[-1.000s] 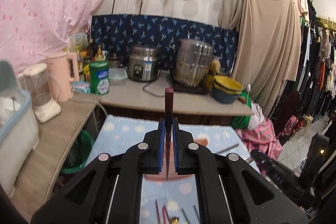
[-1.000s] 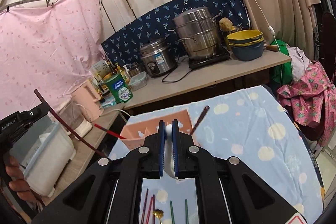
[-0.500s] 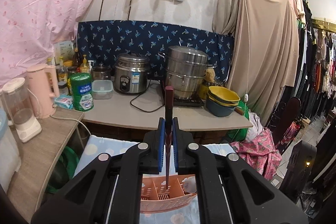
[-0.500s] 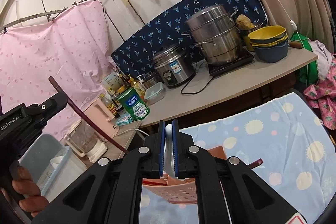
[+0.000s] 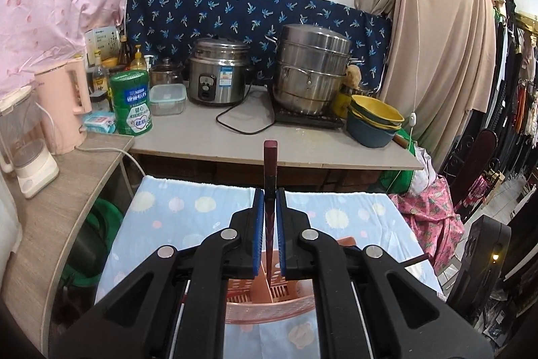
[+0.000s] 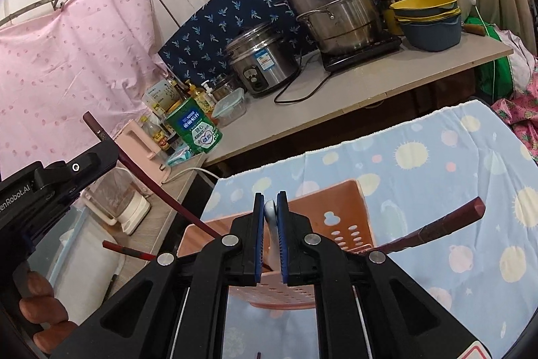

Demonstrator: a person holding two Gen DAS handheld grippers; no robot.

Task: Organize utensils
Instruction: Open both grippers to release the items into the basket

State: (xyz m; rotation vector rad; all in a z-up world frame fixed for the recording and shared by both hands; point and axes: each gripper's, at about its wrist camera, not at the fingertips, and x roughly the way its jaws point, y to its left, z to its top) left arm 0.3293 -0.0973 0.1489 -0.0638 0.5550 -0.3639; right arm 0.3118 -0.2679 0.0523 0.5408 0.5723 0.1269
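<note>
The left gripper (image 5: 268,207) is clamped on a dark red chopstick (image 5: 270,177). The stick stands almost straight up between the blue pads (image 5: 258,224). Its thin tip points down into the pink utensil basket (image 5: 269,301), by a wall that splits the basket into parts. I cannot tell if the tip touches the bottom.

The right gripper (image 6: 270,217) squeezes a white spoon (image 6: 271,224) by its handle. The spoon hangs over the same basket (image 6: 339,211). From this side you can see the left gripper (image 6: 101,157) off to the left, with its chopstick (image 6: 144,180) slanting down toward the basket.

Another dark red chopstick (image 6: 437,226) already leans out of the basket on the right side. A red and black stick (image 6: 126,250) pokes out on the left side.

The basket sits on a blue cloth with pale dots (image 5: 208,207). Far behind it is a worktop (image 5: 235,143) with a rice cooker (image 5: 217,76), a big steel steamer pot (image 5: 311,68), a green tin (image 5: 131,103) and yellow and blue bowls (image 5: 375,123).
</note>
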